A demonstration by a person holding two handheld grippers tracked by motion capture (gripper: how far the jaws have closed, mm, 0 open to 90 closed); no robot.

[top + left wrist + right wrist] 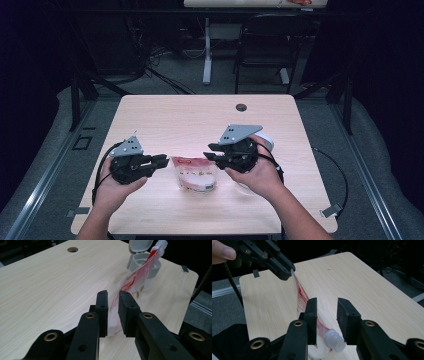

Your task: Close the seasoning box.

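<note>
pouch [195, 173] upright mid-bench, long axis left–right | left tongs [113, 311] loosely astride its left edge, barely gripping | right tongs [327, 322] open around spout [333, 339] at right end | container [145, 263] beyond, right

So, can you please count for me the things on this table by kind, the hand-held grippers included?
Red and clear spouted pouch: 1
Grey container with open flip lid: 1
Hand-held grippers: 2, left gripper and right gripper
Total: 4
</note>
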